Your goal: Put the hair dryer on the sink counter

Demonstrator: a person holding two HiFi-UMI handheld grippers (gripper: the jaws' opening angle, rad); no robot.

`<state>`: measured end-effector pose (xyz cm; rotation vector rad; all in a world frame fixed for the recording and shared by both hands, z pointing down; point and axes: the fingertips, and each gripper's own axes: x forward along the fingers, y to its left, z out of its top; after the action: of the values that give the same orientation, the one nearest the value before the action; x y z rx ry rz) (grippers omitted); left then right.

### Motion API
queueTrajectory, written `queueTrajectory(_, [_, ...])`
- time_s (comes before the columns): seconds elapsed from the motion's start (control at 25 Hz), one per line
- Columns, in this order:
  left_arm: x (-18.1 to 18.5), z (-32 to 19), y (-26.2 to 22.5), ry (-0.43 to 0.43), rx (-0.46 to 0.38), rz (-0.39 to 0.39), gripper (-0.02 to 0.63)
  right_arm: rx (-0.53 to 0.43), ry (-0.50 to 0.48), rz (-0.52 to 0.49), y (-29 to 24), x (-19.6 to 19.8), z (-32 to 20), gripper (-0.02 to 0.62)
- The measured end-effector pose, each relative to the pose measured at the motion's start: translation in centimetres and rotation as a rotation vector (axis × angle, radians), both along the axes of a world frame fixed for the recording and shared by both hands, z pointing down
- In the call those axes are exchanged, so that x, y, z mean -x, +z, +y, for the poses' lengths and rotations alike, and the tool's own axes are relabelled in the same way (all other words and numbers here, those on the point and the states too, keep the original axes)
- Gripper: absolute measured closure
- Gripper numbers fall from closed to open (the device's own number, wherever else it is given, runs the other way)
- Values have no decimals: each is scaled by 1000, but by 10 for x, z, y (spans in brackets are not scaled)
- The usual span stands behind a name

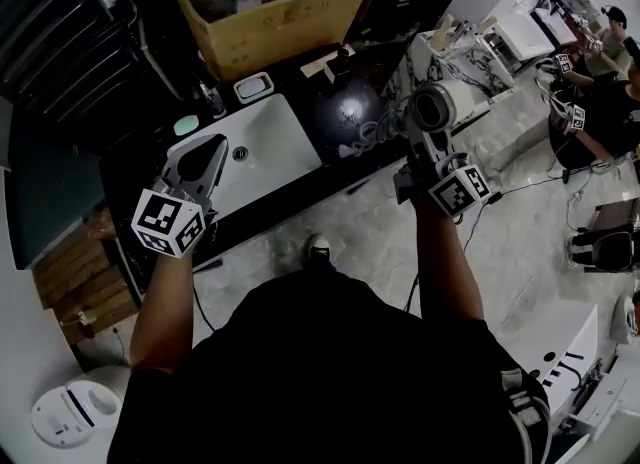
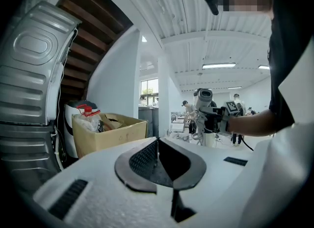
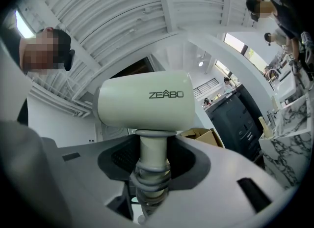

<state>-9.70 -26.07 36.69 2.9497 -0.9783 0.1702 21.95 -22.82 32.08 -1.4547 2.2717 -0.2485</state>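
- The black sink counter [image 1: 128, 166] runs from near left to far right in front of you, with a white basin [image 1: 268, 148] sunk into its middle.
- A cardboard box [image 1: 285, 22] with its flaps up stands at the far side of the counter, beyond the basin, with bottles and bags inside it.
- A dark, shiny round object [image 1: 345, 115] sits at the right end of the counter, just right of the basin.
- The hair dryer [image 1: 436, 107] is not on the counter. You hold it up in the air to the right of the dark round object, its barrel level and its handle pointing down into your right gripper. Its coiled cord [image 1: 375, 133] hangs to the left, towards the round object.
- Your right gripper [image 1: 424, 148] is clenched on the hair dryer's handle. In the right gripper view both pads press the pale handle just below the barrel, above the ribbed cord sleeve.
- Your left gripper [image 1: 211, 145] hovers over the left part of the basin. Its jaws are closed tip to tip with nothing between them.
- A small pale-rimmed dish [image 1: 253, 86] lies on the counter between the basin and the box.
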Motion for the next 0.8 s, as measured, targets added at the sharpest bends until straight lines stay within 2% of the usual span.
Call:
queueTrajectory(0.32, [-23, -32, 19, -21, 48, -5, 583, 63, -8, -13, 30, -27, -43, 429])
queueTrajectory(0.8, [-62, -54, 42, -24, 103, -11, 583, 122, -30, -13, 62, -54, -66, 428])
